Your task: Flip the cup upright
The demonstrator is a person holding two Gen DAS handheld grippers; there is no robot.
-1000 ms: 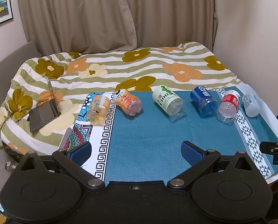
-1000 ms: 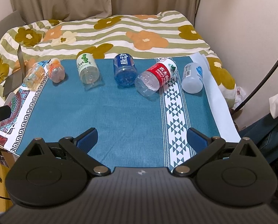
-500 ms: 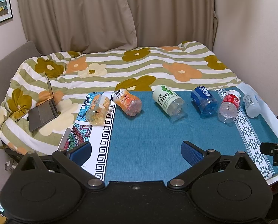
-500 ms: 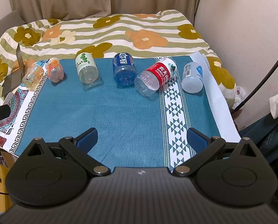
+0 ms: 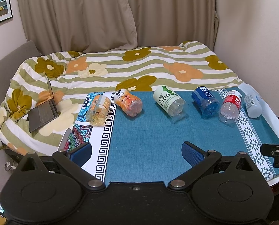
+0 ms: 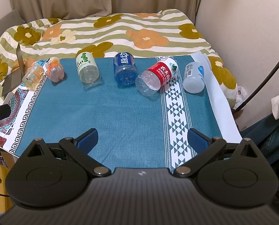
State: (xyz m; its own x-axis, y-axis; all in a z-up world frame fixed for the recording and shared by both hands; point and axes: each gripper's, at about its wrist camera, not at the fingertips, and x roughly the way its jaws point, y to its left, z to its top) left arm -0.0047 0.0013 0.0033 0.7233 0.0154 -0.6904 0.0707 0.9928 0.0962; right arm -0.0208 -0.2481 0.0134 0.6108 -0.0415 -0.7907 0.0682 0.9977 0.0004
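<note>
Several cut-off bottle cups lie on their sides in a row along the far edge of a blue tablecloth (image 5: 148, 131). From left: an orange-labelled cup (image 5: 98, 110), a peach cup (image 5: 129, 103), a white-green cup (image 5: 170, 101), a blue cup (image 5: 205, 100), a red-labelled cup (image 5: 230, 106), a frosted white cup (image 5: 251, 104). They also show in the right wrist view, with the blue cup (image 6: 124, 69) and the red-labelled cup (image 6: 157, 76) near the middle. My left gripper (image 5: 136, 151) and right gripper (image 6: 142, 137) are open, empty, over the near edge.
A flowered striped duvet (image 5: 120, 69) covers the bed behind the table. An open laptop (image 5: 44, 110) lies on it at the left. Curtains and a wall close the back and right. A cable (image 6: 266, 75) hangs at the right.
Both grippers have drifted slightly; the cups have not moved and both grippers remain open.
</note>
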